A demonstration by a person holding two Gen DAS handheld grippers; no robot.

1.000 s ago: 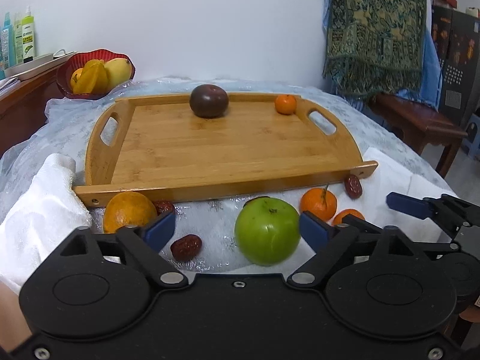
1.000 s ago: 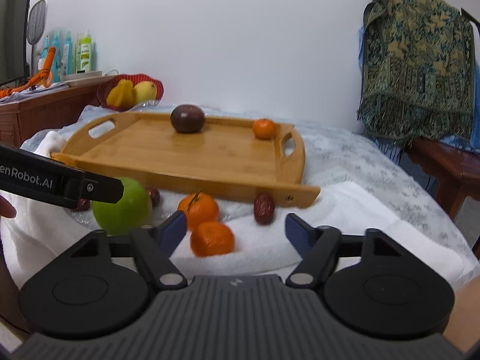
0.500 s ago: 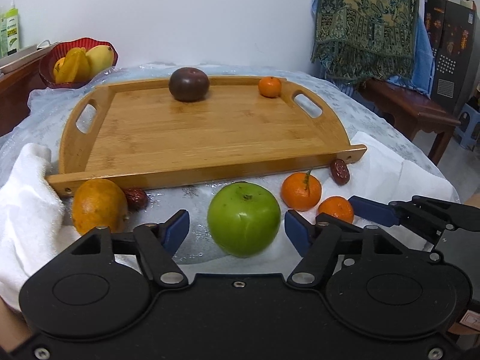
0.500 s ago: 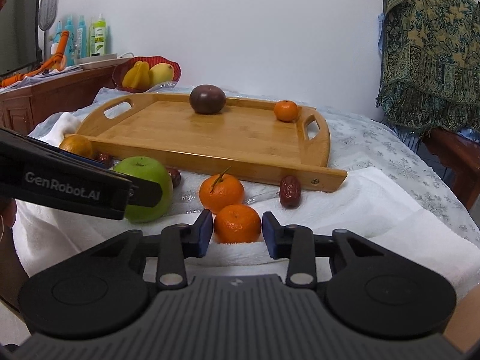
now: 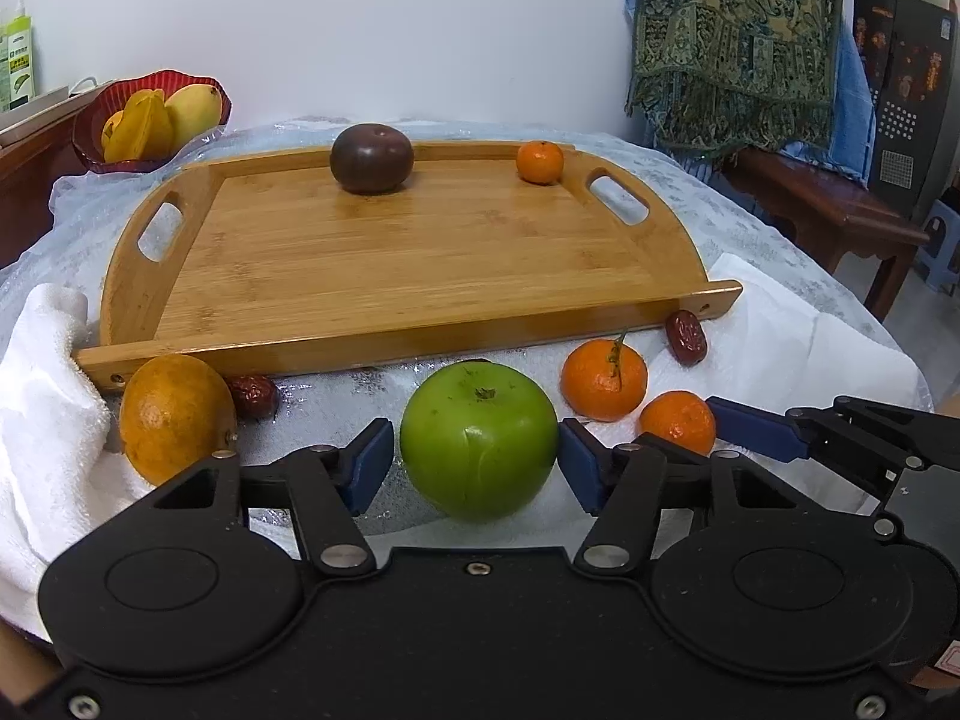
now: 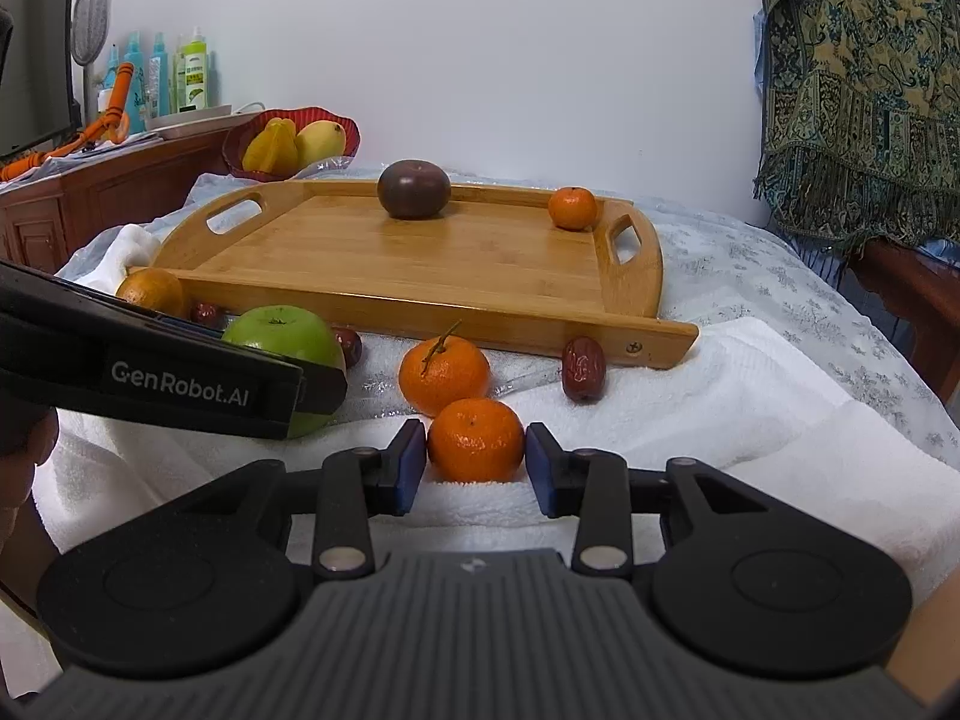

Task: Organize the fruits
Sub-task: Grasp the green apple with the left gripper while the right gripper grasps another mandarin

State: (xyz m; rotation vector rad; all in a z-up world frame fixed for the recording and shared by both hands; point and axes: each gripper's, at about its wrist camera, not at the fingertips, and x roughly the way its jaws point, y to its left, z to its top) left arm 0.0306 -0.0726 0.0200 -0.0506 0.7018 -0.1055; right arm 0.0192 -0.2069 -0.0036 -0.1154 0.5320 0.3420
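Note:
A green apple [image 5: 478, 441] lies on the cloth in front of the wooden tray [image 5: 420, 258]. My left gripper [image 5: 477, 462] has the apple between its closing jaws; the blue pads stand just off its sides. A small mandarin [image 6: 476, 441] rests on the white towel [image 6: 750, 408]. My right gripper [image 6: 476, 462] has both pads against it, though its jaws are opening slightly. On the tray sit a dark round fruit [image 5: 372, 159] and another mandarin [image 5: 540, 162]. The right gripper's fingers [image 5: 756, 426] reach in from the right in the left wrist view.
A stemmed mandarin [image 5: 603, 381], an orange [image 5: 174, 414] and red dates [image 5: 687, 336] lie along the tray's near edge. A red bowl of yellow fruit [image 5: 150, 120] stands back left by a wooden sideboard [image 6: 90, 198]. A wooden bench [image 5: 828, 210] is at right.
My left gripper moved forward around the green apple and its jaws narrowed. My right gripper's jaws came in from wide apart onto the small mandarin.

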